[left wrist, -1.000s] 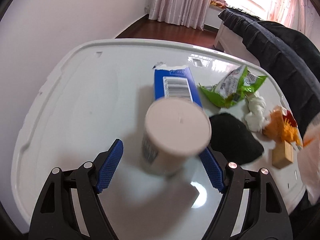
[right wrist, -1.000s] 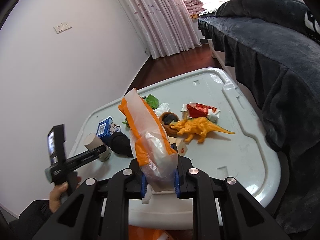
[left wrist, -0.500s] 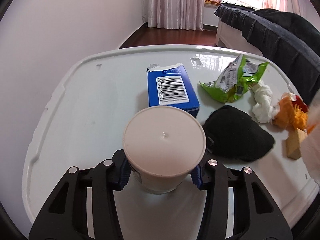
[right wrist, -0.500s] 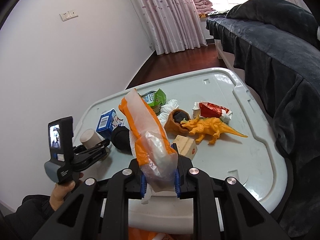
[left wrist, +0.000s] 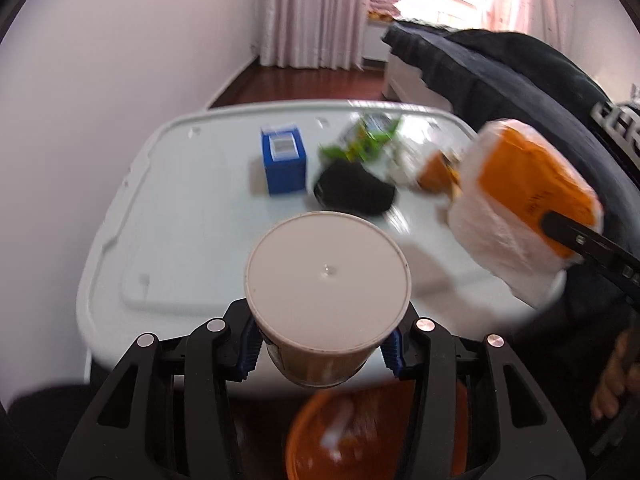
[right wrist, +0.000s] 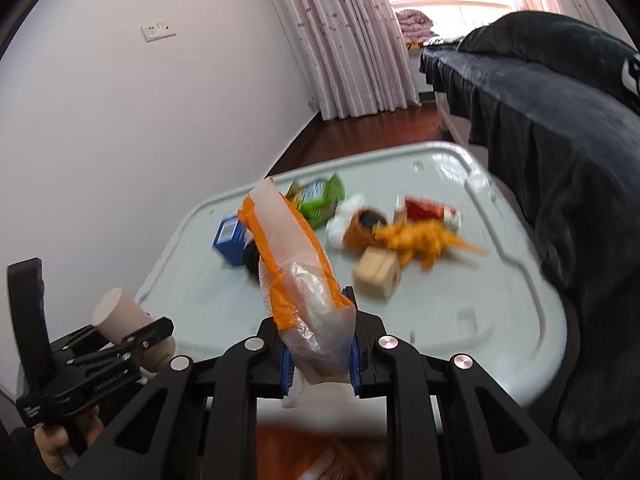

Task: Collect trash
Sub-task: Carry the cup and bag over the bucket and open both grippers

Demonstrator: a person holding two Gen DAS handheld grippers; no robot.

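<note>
My left gripper point(left wrist: 320, 350) is shut on a white paper cup point(left wrist: 328, 280), held off the near edge of the white table point(left wrist: 180, 240), above an orange bin point(left wrist: 360, 436). The cup also shows in the right wrist view point(right wrist: 120, 316). My right gripper point(right wrist: 318, 360) is shut on an orange and clear plastic bag point(right wrist: 296, 264), which also shows in the left wrist view point(left wrist: 520, 196). On the table lie a blue carton point(left wrist: 283, 160), a green wrapper point(left wrist: 360, 140) and a red wrapper point(right wrist: 428, 210).
A black cloth point(left wrist: 352, 192), white rope knot point(right wrist: 344, 216), orange dinosaur toy point(right wrist: 424, 240), brown cup point(right wrist: 364, 226) and wooden block point(right wrist: 378, 272) also lie on the table. A dark bed point(right wrist: 560, 140) stands at the right. A wall runs along the left.
My left gripper closed on the cup, lifted it and pulled back past the table's near edge, over the orange bin. My right gripper with the bag also drew back a little.
</note>
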